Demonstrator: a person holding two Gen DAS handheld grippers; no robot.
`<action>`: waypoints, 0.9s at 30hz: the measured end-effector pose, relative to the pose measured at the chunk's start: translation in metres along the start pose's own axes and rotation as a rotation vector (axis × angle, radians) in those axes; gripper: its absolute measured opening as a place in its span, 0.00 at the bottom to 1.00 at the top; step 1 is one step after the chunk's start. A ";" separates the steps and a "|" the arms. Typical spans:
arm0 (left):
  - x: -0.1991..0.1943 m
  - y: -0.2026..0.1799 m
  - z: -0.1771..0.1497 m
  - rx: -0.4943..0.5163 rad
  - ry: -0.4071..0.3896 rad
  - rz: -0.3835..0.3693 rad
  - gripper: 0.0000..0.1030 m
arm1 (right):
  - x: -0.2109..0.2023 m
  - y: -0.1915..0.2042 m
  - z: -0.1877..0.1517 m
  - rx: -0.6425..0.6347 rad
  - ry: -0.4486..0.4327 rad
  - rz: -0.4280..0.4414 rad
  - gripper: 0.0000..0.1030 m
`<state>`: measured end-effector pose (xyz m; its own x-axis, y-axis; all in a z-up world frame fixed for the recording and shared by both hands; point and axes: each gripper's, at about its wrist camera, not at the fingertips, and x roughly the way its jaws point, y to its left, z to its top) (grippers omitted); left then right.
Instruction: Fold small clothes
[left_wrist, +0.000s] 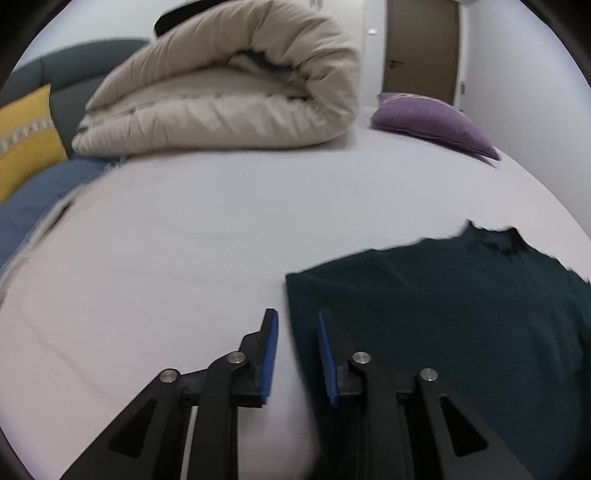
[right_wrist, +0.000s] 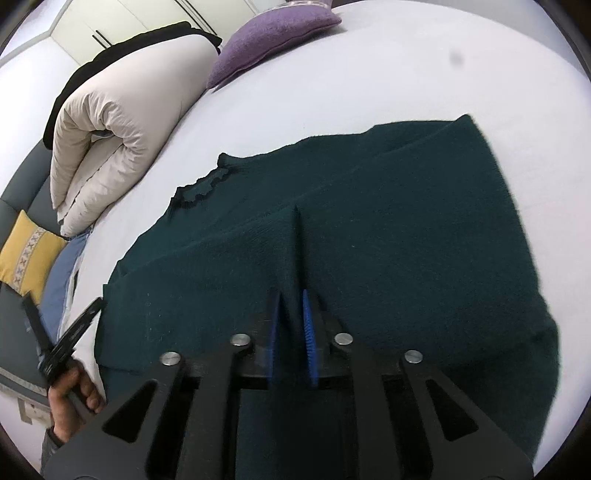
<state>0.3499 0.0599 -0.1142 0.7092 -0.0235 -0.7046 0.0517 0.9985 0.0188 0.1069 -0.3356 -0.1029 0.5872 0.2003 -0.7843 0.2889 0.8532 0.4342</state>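
A dark green knitted garment (right_wrist: 369, 229) with a frilled collar (right_wrist: 201, 186) lies on the white bed sheet (right_wrist: 406, 66). My right gripper (right_wrist: 292, 299) is shut on a raised pleat of the garment's cloth, near its front hem. My left gripper (left_wrist: 297, 317) is open and empty, over the sheet at the garment's left edge (left_wrist: 443, 295). The left gripper also shows in the right wrist view (right_wrist: 62, 339), held in a hand at the garment's left side.
A rolled beige duvet (left_wrist: 221, 92) lies at the far side of the bed, with a purple cushion (left_wrist: 432, 122) to its right. A yellow cushion (left_wrist: 26, 136) rests on a grey-blue sofa at the left. A brown door (left_wrist: 421, 48) stands behind.
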 end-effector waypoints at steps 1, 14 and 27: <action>-0.005 -0.004 -0.004 0.021 -0.002 0.008 0.34 | 0.000 -0.001 -0.001 0.005 0.005 0.010 0.25; -0.049 0.022 -0.043 0.013 0.094 -0.097 0.64 | -0.046 -0.013 -0.017 0.013 -0.066 -0.007 0.43; -0.166 0.053 -0.186 -0.174 0.341 -0.368 0.67 | -0.189 -0.072 -0.189 0.081 -0.036 0.082 0.59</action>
<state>0.1039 0.1260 -0.1280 0.3959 -0.3855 -0.8335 0.1167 0.9214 -0.3707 -0.1674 -0.3438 -0.0695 0.6375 0.2491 -0.7290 0.2981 0.7928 0.5315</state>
